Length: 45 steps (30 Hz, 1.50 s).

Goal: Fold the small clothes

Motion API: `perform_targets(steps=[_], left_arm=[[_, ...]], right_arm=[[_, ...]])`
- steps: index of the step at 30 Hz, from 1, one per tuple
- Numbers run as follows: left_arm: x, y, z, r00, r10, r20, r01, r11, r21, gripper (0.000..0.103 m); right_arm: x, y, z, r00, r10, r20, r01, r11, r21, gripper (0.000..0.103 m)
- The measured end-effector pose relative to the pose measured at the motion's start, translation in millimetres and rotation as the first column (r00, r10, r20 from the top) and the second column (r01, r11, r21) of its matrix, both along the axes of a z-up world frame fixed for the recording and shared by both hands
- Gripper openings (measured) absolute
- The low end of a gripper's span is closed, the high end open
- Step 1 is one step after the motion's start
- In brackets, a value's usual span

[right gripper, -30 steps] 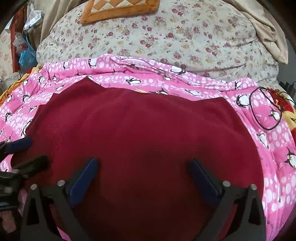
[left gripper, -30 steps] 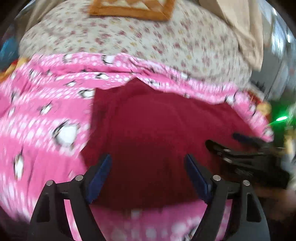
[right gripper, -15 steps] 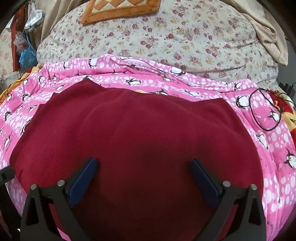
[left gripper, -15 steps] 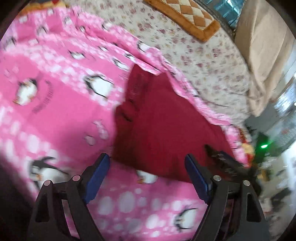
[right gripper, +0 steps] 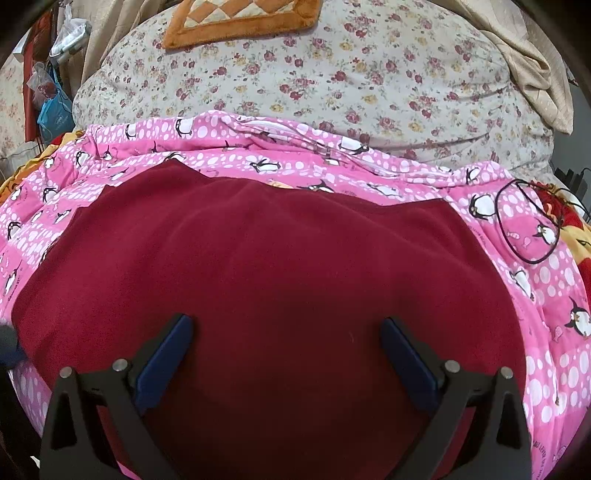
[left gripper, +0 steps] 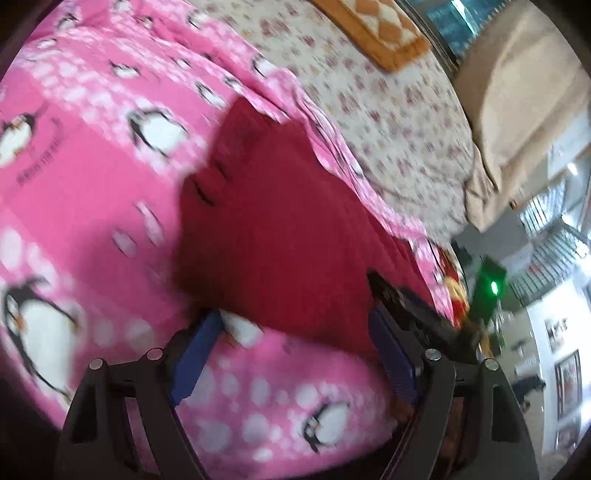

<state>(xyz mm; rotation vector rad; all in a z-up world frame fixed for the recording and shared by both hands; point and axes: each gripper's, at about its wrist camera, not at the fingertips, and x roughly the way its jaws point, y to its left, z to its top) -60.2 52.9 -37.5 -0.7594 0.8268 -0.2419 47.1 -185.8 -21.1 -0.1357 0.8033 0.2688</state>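
A dark red garment (right gripper: 273,280) lies spread flat on a pink penguin-print blanket (right gripper: 229,155). My right gripper (right gripper: 286,325) is open and empty, hovering over the near middle of the garment. In the left wrist view the garment (left gripper: 280,229) shows from its left side, blurred. My left gripper (left gripper: 295,317) is open and empty, just outside the garment's near left edge over the blanket (left gripper: 85,184). The right gripper (left gripper: 410,314) shows there as a black shape at the right.
A floral quilt (right gripper: 369,74) with an orange checked cushion (right gripper: 236,18) lies behind the blanket. A beige cloth (right gripper: 532,62) hangs at far right. A thin black cable loop (right gripper: 524,225) lies on the blanket right of the garment. Bags (right gripper: 51,110) hang at far left.
My left gripper has swung left off the garment and tilted, so it now looks along the garment's left edge. My right gripper has stayed still. Both stayed open.
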Motion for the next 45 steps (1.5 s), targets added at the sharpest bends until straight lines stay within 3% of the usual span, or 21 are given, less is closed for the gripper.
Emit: perform_targets(steps=[2, 7, 13, 16, 18, 21, 24, 27, 30, 32, 34, 38, 41, 45], left_arm=[[6, 0, 3, 1.0, -0.011, 0.012, 0.011, 1.0, 0.015, 0.058], [21, 44, -2, 0.991, 0.136, -0.004, -0.136, 0.988, -0.066, 0.047], [19, 38, -3, 0.994, 0.111, 0.003, -0.111, 0.993, -0.038, 0.044], [20, 45, -8, 0.991, 0.131, -0.021, -0.132, 0.99, -0.043, 0.027], [21, 48, -10, 0.988, 0.147, -0.04, -0.148, 0.989, -0.028, 0.01], [21, 51, -11, 0.986, 0.158, -0.051, -0.159, 0.987, -0.018, 0.003], [21, 47, -7, 0.986, 0.158, -0.048, -0.157, 0.987, 0.031, 0.001], [23, 36, 3, 0.989, 0.148, -0.021, -0.143, 0.977, 0.155, 0.0], [24, 17, 16, 0.993, 0.115, 0.036, -0.12, 0.941, 0.318, 0.0], [21, 4, 27, 0.992, 0.08, 0.095, -0.112, 0.905, 0.412, 0.0], [19, -10, 37, 0.988, 0.035, 0.149, -0.104, 0.864, 0.492, 0.0], [19, -27, 49, 0.976, -0.042, 0.215, -0.087, 0.826, 0.557, 0.0], [21, -35, 56, 0.963, -0.102, 0.248, -0.065, 0.807, 0.586, 0.0], [23, -43, 62, 0.952, -0.149, 0.268, -0.039, 0.809, 0.586, 0.0]], right_arm=[[0, 0, 0, 1.0, 0.0, 0.001, 0.0, 1.0, 0.0, 0.103], [0, 0, 0, 1.0, 0.002, 0.002, -0.002, 1.0, -0.001, 0.103], [0, -1, -1, 1.0, 0.0, 0.001, 0.0, 1.0, 0.001, 0.103], [0, 0, 0, 1.0, 0.001, 0.0, -0.001, 1.0, 0.002, 0.103], [0, 0, 0, 1.0, 0.0, -0.003, 0.0, 1.0, 0.005, 0.103], [2, 0, 7, 0.999, 0.011, -0.04, -0.01, 1.0, 0.009, 0.102], [9, 0, 37, 0.999, 0.028, -0.023, -0.028, 0.999, 0.027, 0.101], [31, 11, 68, 0.995, 0.099, -0.03, -0.094, 0.984, 0.149, 0.101], [71, 48, 80, 0.945, 0.298, -0.136, -0.234, 0.906, 0.354, 0.101], [105, 79, 76, 0.894, 0.382, -0.233, -0.243, 0.851, 0.465, 0.101], [133, 104, 66, 0.849, 0.412, -0.331, -0.2, 0.83, 0.52, 0.101], [180, 140, 38, 0.774, 0.328, -0.542, -0.047, 0.883, 0.467, 0.101], [189, 162, 30, 0.736, 0.285, -0.614, -0.047, 0.926, 0.374, 0.101], [182, 186, 36, 0.741, 0.284, -0.609, -0.139, 0.951, 0.275, 0.101]])
